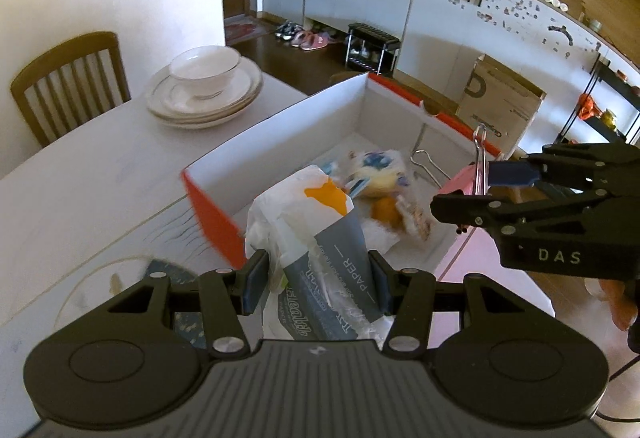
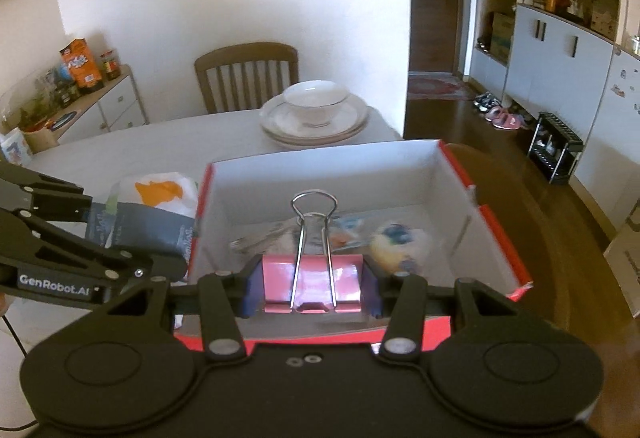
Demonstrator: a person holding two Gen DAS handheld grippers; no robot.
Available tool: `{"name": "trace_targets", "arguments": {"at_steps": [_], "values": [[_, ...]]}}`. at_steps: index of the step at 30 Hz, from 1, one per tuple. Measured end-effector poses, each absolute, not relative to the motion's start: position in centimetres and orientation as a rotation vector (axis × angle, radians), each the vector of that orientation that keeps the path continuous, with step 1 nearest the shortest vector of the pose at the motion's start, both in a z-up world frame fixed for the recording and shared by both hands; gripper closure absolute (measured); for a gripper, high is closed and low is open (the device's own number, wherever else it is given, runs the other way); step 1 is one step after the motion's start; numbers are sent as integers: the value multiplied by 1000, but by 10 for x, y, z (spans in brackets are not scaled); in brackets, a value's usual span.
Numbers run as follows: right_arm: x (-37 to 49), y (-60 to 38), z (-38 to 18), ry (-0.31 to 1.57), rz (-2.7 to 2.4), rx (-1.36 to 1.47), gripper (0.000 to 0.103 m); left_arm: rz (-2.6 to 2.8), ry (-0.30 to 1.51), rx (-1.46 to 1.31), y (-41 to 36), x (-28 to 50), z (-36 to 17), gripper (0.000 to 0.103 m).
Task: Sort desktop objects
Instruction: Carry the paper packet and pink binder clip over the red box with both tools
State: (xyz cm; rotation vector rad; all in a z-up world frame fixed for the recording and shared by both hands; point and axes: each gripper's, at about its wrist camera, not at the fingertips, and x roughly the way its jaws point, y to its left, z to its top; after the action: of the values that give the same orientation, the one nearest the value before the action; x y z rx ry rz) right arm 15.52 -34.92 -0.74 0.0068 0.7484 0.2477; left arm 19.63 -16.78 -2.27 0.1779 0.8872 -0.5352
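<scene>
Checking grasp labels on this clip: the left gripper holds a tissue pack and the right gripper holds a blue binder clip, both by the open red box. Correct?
Not quite. The binder clip in the right gripper is pink, not blue, as the right wrist view shows. The rest holds: the left gripper holds the tissue pack by the open red box.

Counts on and over the table

Two tools [image 1: 316, 280] [image 2: 312, 286], one tissue pack [image 1: 320, 238], one pink clip [image 2: 312, 280], one box [image 2: 320, 174], one bowl [image 2: 316, 100] on a plate stack [image 2: 316, 126], one chair [image 2: 246, 72]; the box's contents are too blurred to count.
</scene>
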Motion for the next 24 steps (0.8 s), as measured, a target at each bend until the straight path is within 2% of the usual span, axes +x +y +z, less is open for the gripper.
{"name": "trace_targets", "arguments": {"at_steps": [10, 24], "values": [[180, -392, -15, 742, 227, 1, 55, -523, 921, 208, -218, 228, -31, 51], [216, -399, -56, 842, 277, 9, 55, -461, 1041, 265, -248, 265, -78, 51]]}}
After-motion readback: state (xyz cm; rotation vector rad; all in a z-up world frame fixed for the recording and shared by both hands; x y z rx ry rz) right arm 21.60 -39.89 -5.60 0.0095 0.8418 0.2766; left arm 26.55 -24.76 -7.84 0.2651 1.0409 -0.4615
